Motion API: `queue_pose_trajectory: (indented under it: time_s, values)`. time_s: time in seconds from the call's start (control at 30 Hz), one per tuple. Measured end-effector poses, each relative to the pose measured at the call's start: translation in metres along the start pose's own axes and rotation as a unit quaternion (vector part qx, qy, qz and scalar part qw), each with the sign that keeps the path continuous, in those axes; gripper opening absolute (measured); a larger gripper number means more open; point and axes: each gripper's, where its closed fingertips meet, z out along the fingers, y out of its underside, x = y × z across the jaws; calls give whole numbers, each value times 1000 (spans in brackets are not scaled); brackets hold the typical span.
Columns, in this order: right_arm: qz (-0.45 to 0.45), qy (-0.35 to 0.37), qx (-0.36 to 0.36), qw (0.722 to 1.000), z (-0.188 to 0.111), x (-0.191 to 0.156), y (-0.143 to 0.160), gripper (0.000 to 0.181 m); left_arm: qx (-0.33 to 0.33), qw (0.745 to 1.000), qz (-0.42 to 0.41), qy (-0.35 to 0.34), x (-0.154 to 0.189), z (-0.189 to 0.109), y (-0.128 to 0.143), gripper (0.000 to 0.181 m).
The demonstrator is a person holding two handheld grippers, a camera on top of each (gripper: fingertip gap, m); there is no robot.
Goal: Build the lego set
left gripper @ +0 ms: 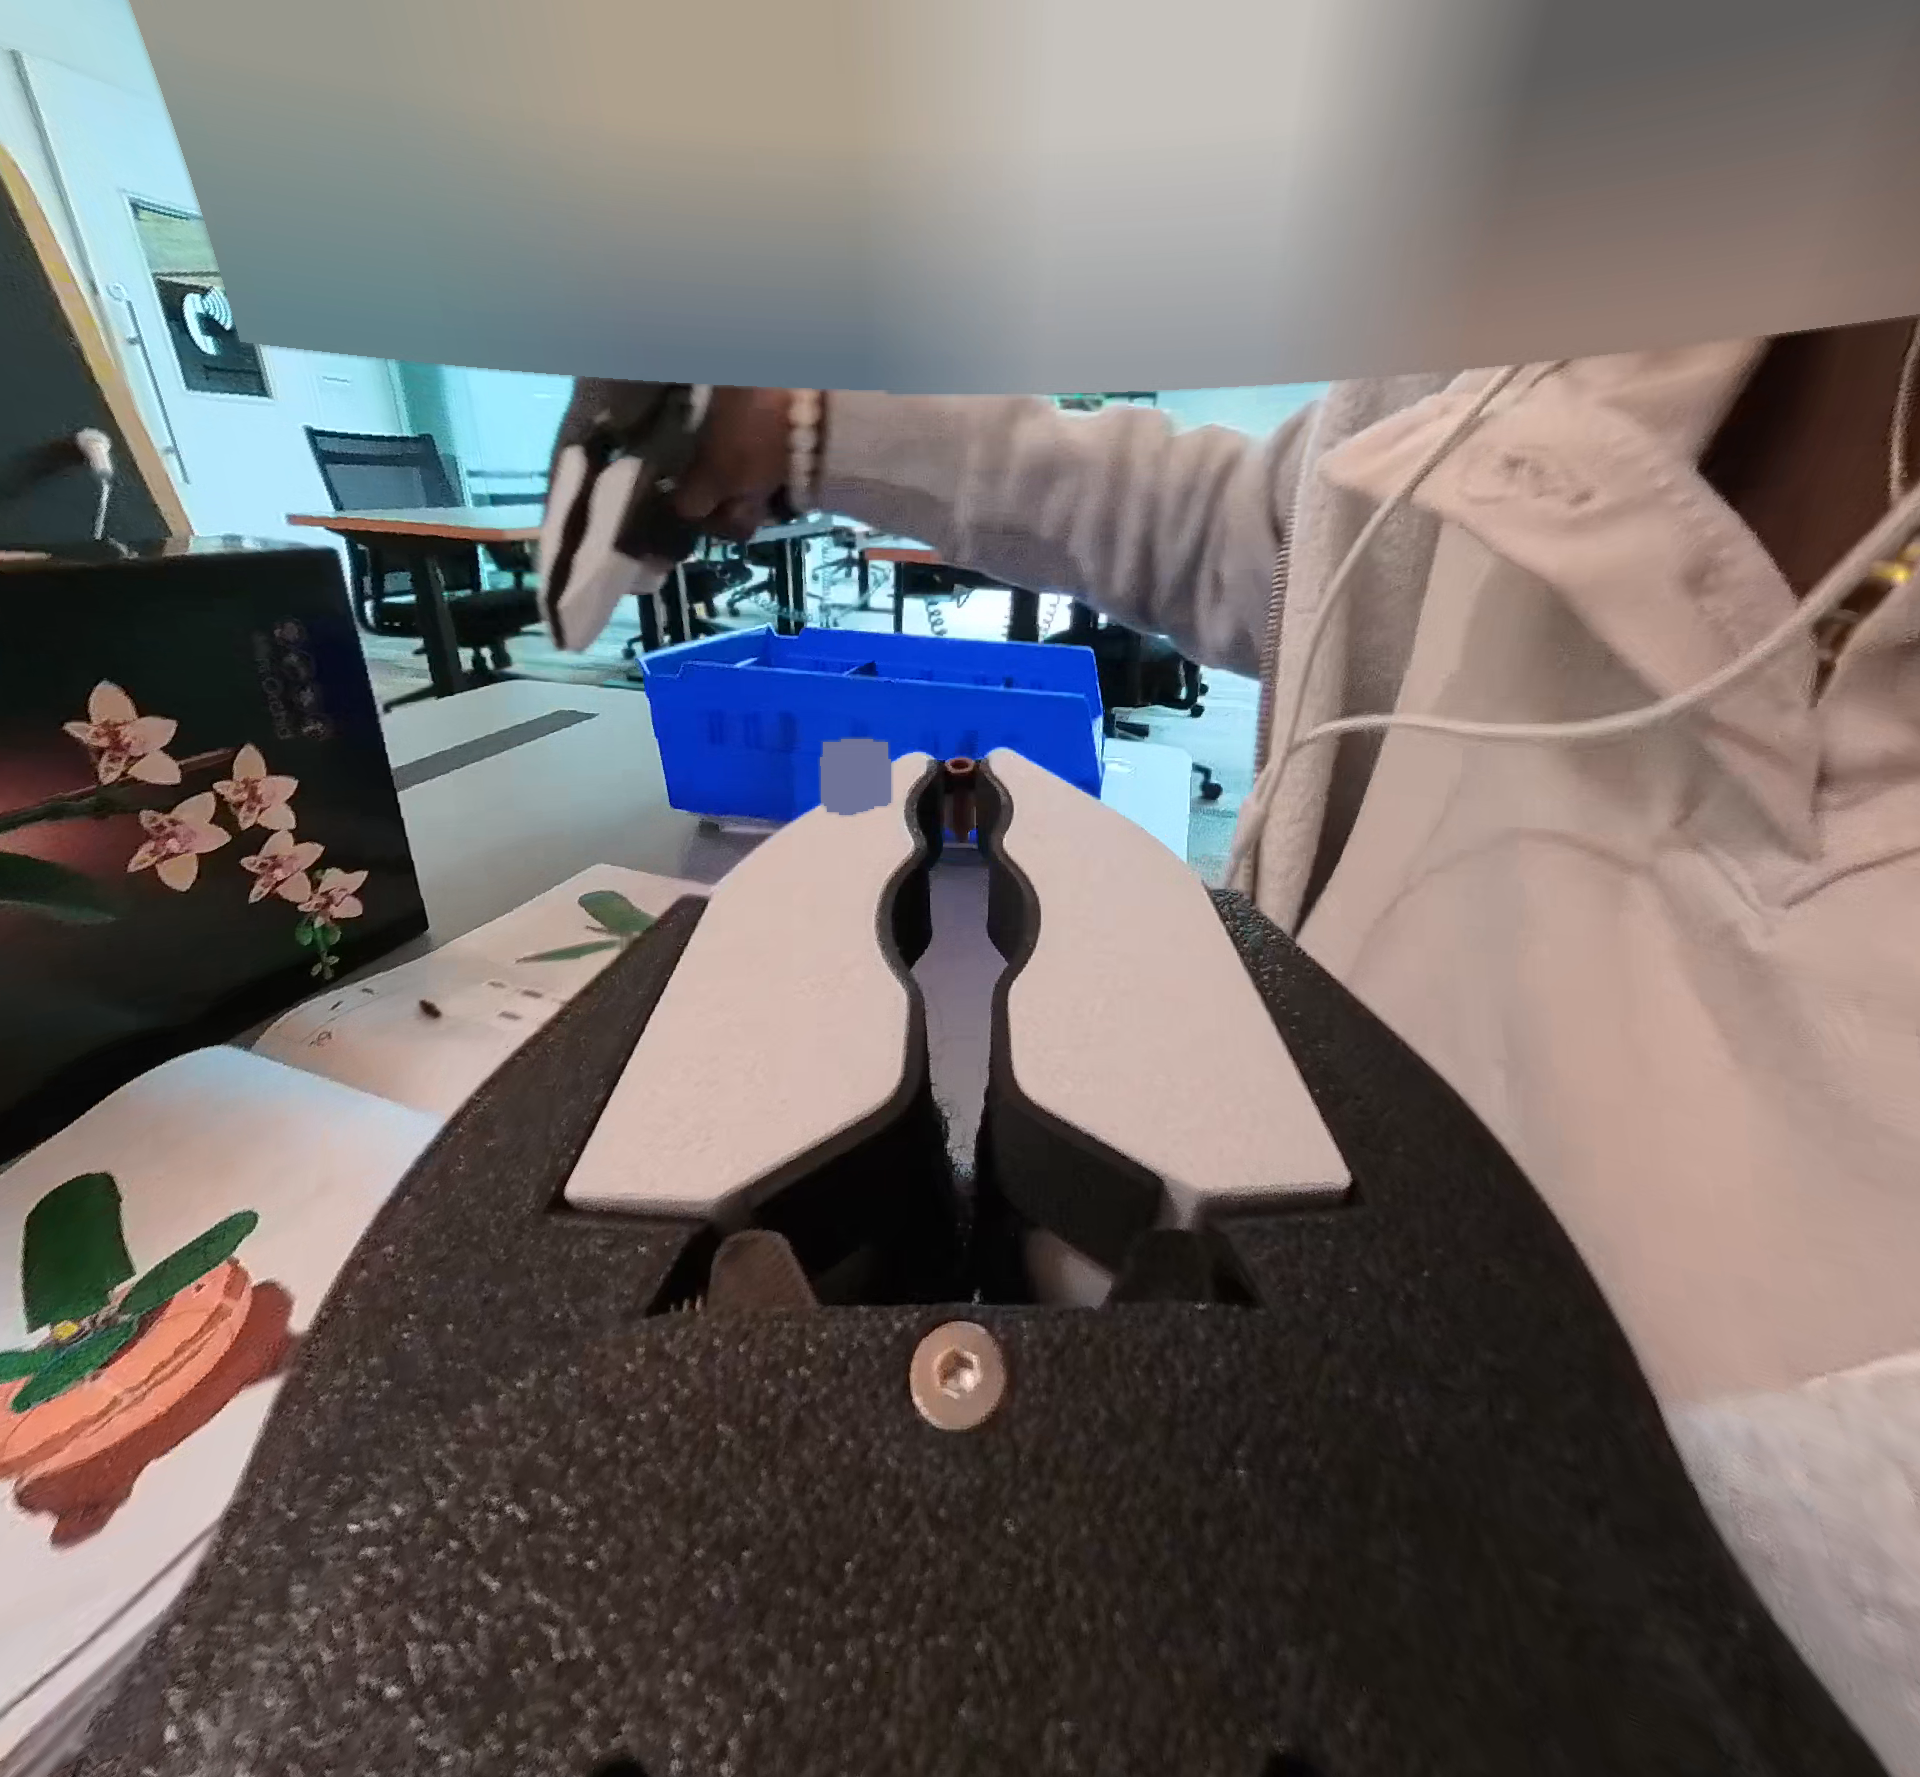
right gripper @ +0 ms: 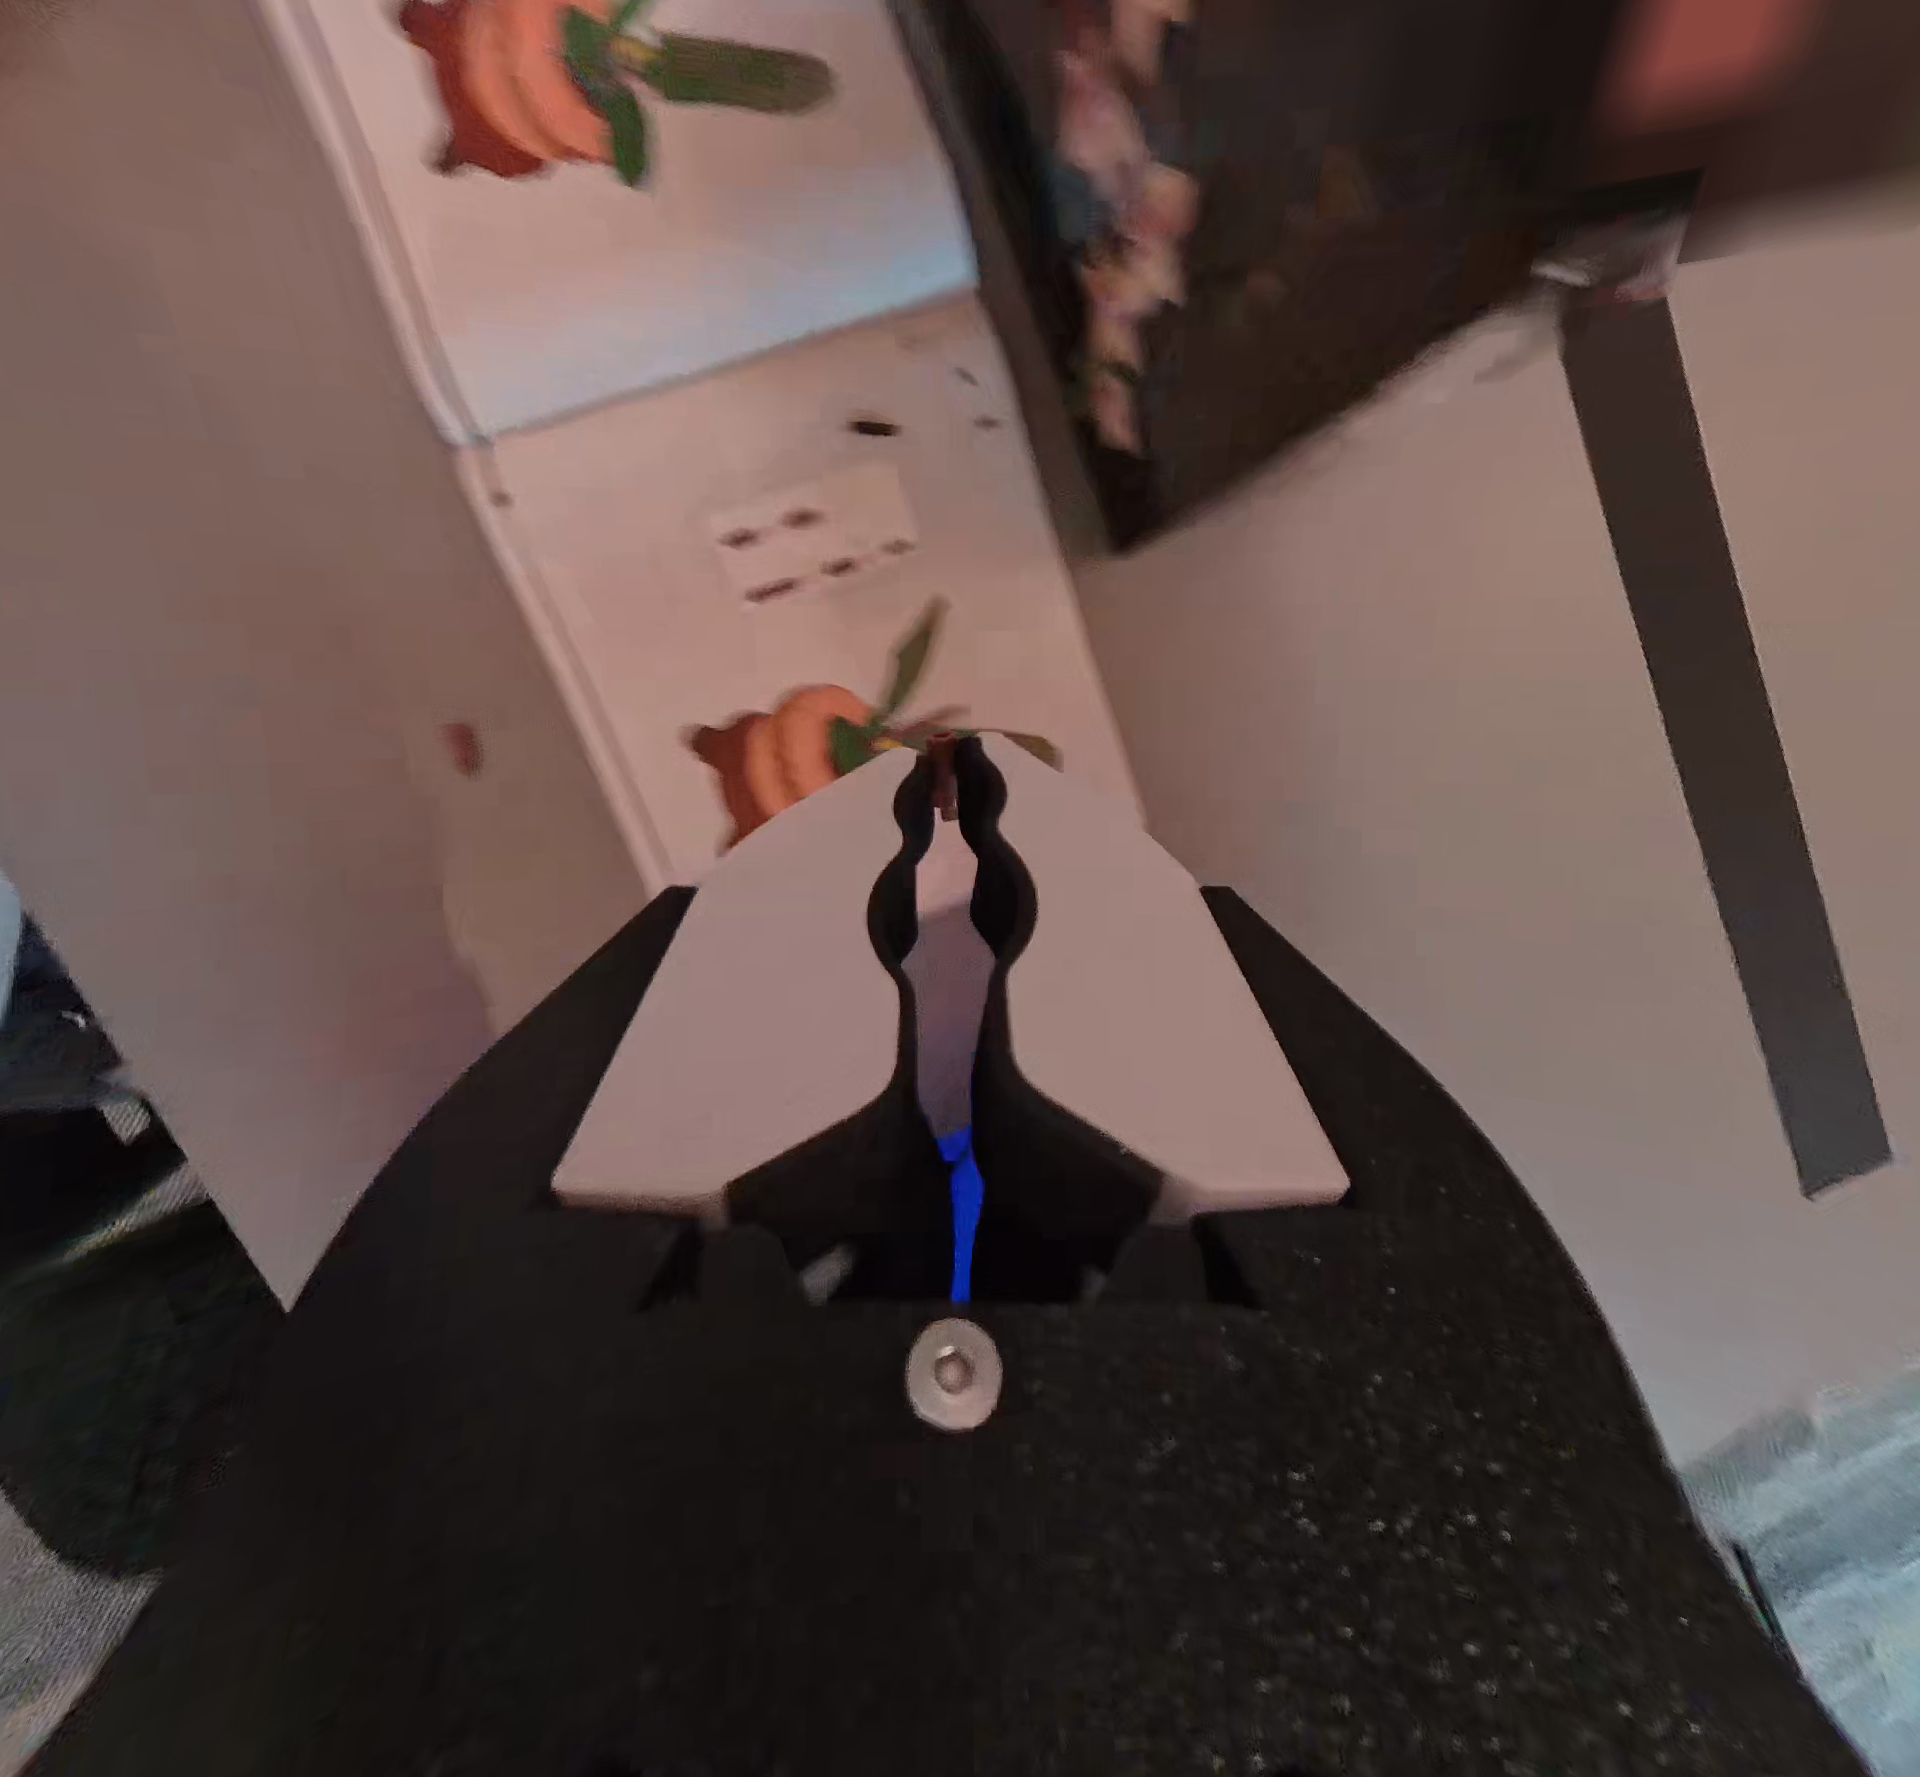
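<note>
Where fingertips meet: brown lego piece (left gripper: 958,797) inside left hand-held gripper (left gripper: 958,782).

Matt plastic against printed paper, as I see it from my remote station.

My left gripper (left gripper: 958,792) has a rough, speckled black plastic body, smooth matt pale finger plates and a bright metal screw (left gripper: 957,1380); it pinches a small brown plastic piece (left gripper: 960,797). Beyond it the blue bin (left gripper: 769,751) looks like smooth, slightly glossy plastic. The dark flower-printed box (left gripper: 187,823) is satin cardboard, the instruction booklet (left gripper: 135,1312) smooth printed paper. The person's pale sleeve (left gripper: 1039,491) is soft woven cloth. My right gripper (right gripper: 951,771) shows the same grainy black finish.
</note>
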Motion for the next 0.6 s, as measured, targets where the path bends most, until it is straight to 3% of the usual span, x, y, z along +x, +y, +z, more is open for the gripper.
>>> queue_pose_trajectory:
  time_s: [0.1, 0.17, 0.23, 0.37, 0.47, 0.6]
  values:
    - [6, -10, 85, 996, 9, -78, -15, 4, 0, 1000, -16, -2, -1, -8, 6, 4]
    - [26, -8, 137, 990, 20, -109, -21, 4, 1, 1000, -17, 2, 1, -10, 7, 4]
    - [65, 1, 194, 979, 32, -121, -26, 4, -1, 1000, -8, 2, 3, -10, 7, 4]
    - [130, -49, 291, 946, 53, -144, -42, 4, 5, 1000, -15, -24, -6, -8, 5, 4]
    - [130, -101, 392, 905, 46, -161, -64, 4, 22, 996, -57, -71, -29, -8, 4, 4]
    - [96, -138, 457, 873, 35, -178, -79, 4, 52, 989, -118, -76, -51, -10, -3, 4]
